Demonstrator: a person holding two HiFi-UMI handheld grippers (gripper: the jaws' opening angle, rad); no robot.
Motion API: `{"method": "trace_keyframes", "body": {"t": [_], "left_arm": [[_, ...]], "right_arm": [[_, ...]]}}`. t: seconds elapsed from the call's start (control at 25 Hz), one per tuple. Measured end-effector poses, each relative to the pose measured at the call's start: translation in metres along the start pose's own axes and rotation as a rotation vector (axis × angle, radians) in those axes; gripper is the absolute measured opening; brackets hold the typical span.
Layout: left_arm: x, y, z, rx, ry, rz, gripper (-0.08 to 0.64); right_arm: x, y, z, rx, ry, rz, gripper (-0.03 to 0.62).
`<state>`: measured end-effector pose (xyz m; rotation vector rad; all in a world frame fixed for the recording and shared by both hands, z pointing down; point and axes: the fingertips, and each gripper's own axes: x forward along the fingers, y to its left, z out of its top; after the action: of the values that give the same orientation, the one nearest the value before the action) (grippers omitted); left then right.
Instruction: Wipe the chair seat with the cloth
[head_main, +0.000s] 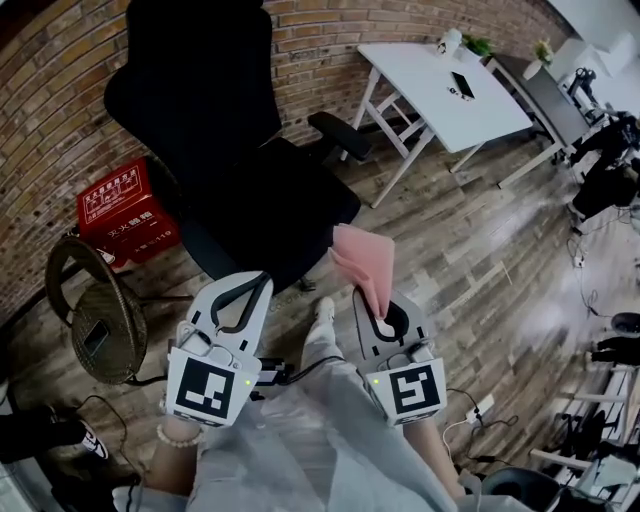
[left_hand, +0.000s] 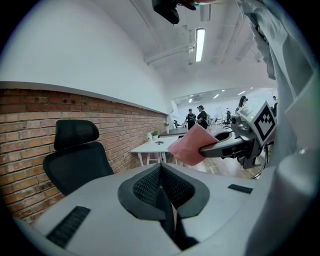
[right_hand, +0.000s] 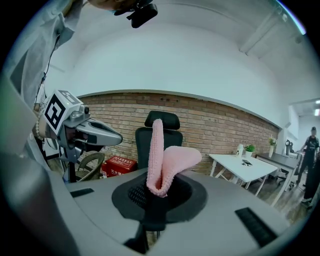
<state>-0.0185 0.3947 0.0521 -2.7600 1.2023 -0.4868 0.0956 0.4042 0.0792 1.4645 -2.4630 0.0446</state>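
The black office chair (head_main: 215, 130) stands against the brick wall, its seat (head_main: 275, 205) just beyond both grippers. My right gripper (head_main: 384, 308) is shut on a pink cloth (head_main: 362, 262), which sticks up and folds over past the jaws; in the right gripper view the cloth (right_hand: 162, 157) hides part of the chair (right_hand: 165, 132). My left gripper (head_main: 252, 288) is held beside it to the left, its jaws shut with nothing between them. The left gripper view shows the chair (left_hand: 75, 157) at left and the cloth (left_hand: 192, 146) at right.
A red box (head_main: 125, 212) and a wicker chair (head_main: 95, 310) sit left of the office chair. A white table (head_main: 445, 90) with a phone stands at the back right. Cables and equipment lie on the wooden floor (head_main: 480, 260) at far right. People stand in the distance.
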Motion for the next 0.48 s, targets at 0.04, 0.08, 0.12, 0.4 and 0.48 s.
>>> {"method": "trace_keyframes", "body": {"t": [0.04,0.08,0.12,0.4,0.48], "left_arm": [[0.013,0.004,0.004,0.008,-0.002,0.003,0.018],[0.025,0.008,0.007,0.015,-0.004,0.006,0.018],[0.038,0.012,0.011,0.018,-0.006,0.011,0.018],[0.129,0.049,0.025,-0.016,0.020,0.080,0.018],[0.154,0.059,0.028,-0.022,0.030,0.103,0.018]], "right_arm": [[0.008,-0.011,0.000,0.002,-0.001,0.010,0.054],[0.017,-0.022,0.000,0.000,0.000,0.022,0.054],[0.026,-0.034,0.001,-0.006,0.000,0.036,0.054],[0.095,-0.114,0.005,-0.038,0.014,0.129,0.054],[0.113,-0.136,0.004,-0.054,0.023,0.157,0.054]]}}
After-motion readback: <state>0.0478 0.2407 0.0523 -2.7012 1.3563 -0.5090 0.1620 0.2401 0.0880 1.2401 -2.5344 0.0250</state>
